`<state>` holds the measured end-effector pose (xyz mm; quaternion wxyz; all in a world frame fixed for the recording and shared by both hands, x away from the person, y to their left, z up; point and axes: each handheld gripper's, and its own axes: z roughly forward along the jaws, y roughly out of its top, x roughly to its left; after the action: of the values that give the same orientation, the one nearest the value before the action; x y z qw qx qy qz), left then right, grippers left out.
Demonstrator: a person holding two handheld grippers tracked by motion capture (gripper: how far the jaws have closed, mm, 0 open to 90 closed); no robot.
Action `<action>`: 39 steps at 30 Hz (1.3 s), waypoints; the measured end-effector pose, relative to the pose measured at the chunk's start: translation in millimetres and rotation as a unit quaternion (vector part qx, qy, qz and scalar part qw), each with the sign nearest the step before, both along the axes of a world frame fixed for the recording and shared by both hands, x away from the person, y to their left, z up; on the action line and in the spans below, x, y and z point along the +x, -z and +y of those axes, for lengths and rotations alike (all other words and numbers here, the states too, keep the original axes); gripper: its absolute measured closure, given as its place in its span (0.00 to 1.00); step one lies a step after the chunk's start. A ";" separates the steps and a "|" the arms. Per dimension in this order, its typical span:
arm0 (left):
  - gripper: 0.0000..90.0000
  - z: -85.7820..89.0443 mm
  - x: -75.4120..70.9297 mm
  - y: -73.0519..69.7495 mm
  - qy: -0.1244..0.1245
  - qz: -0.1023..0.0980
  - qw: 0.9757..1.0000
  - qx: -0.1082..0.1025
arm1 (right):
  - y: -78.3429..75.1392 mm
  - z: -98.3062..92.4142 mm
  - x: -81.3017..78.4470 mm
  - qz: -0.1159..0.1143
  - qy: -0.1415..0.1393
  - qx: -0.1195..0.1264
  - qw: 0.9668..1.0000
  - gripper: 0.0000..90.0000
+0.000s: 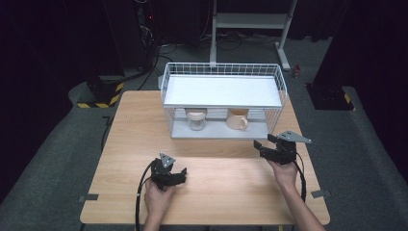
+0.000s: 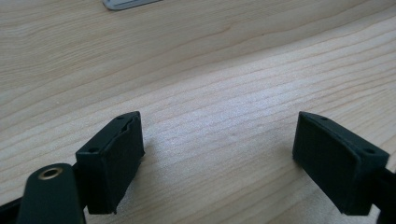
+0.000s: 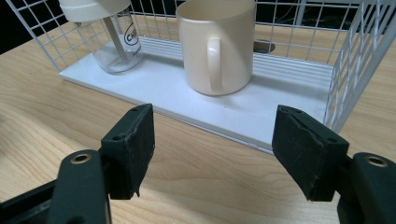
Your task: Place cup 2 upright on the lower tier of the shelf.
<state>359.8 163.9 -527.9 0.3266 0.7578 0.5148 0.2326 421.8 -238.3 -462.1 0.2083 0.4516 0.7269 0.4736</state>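
High view: wooden table is carrying a white wire rack at its far side.
Left gripper: resting low over bare table, held in the left hand; jaws are standing wide apart, gripping nothing.
Right gripper: hovering just before the rack's right end; jaws are standing wide apart, empty.
Rack's lower shelf: cream mug is sitting upright, handle facing the right gripper; clear jar with white lid is sitting beside it.
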 end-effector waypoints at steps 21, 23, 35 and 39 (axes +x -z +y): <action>0.19 -0.2 -0.1 0.0 -0.001 0.000 1.000 0.000 | 4.0 -7.5 -20.9 0.006 -0.012 0.015 1.000 0.34; 0.19 -0.2 -0.1 0.0 -0.001 0.000 1.000 0.000 | 4.9 -8.0 -22.9 0.007 -0.012 0.015 1.000 0.34; 0.19 -0.2 -0.1 0.0 -0.001 0.000 1.000 0.000 | 9.2 -10.7 -34.4 0.009 -0.016 0.021 1.000 0.34; 0.19 -0.2 -0.1 0.0 -0.001 0.000 1.000 0.000 | 10.1 -11.4 -37.4 0.009 -0.018 0.020 1.000 0.34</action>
<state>359.7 163.6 -527.9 0.3264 0.7571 0.5159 0.2326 384.4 -249.7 -472.2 0.1844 0.4465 0.7271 0.4878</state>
